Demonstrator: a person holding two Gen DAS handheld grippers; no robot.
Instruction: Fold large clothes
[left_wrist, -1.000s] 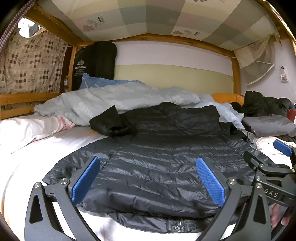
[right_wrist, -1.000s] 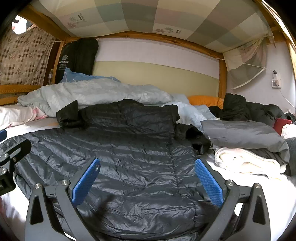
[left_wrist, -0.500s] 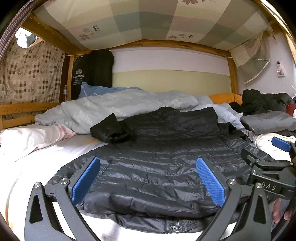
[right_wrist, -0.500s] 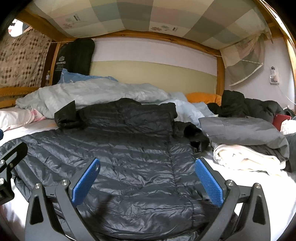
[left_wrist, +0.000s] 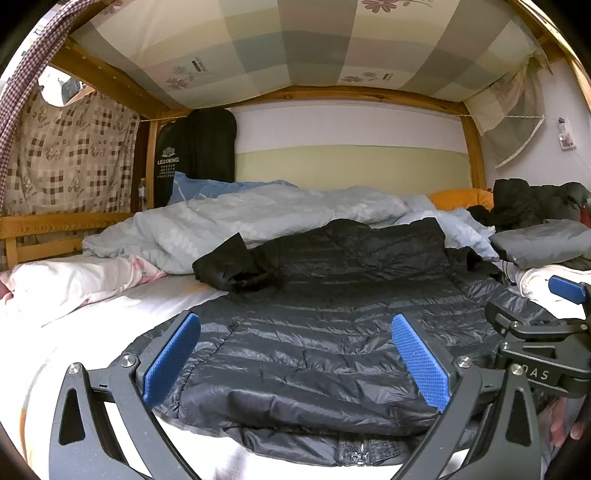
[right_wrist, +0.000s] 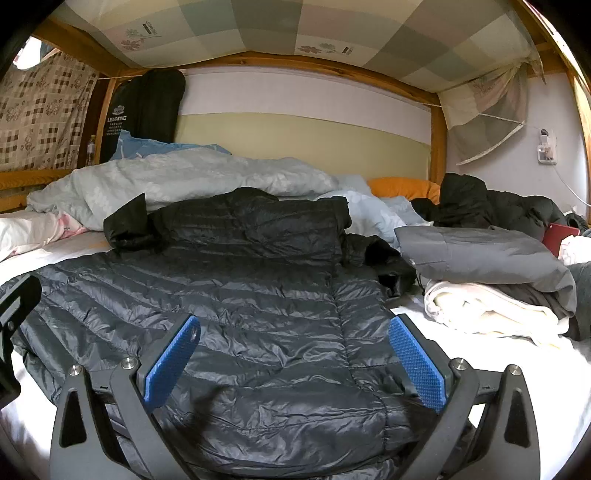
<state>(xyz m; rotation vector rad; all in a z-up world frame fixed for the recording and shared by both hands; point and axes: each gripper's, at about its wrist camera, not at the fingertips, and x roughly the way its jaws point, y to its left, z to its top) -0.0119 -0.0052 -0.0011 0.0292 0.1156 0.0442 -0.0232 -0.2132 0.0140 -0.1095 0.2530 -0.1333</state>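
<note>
Black quilted down jacket (left_wrist: 317, 332) lies spread flat across the white bed sheet (left_wrist: 92, 325), its hem toward us and its zipper end just visible at the near edge in the left wrist view. We note one black sleeve (left_wrist: 236, 264) folded back on the far left of the garment, with the collar end resting against a rumpled pale grey-blue duvet (left_wrist: 236, 221). We hold the left gripper (left_wrist: 295, 360) low over the near left part of the jacket, its blue-padded fingers (left_wrist: 171, 358) spread wide with nothing between them. We hold the right gripper (right_wrist: 293, 360) over the near right part of the jacket, likewise spread wide and empty; whether either set of tips touches the fabric we cannot tell. In the left wrist view the right gripper appears at the right edge, just beside the left one, with fingertips of a hand (left_wrist: 563, 428) showing below it. To the right of the jacket we record a folded grey garment (right_wrist: 487, 258) stacked on a folded cream cloth (right_wrist: 491, 310), both just beside the jacket's right sleeve. A white pillow with a pink print (left_wrist: 74, 280) lies at the left, well apart from the jacket.
</note>
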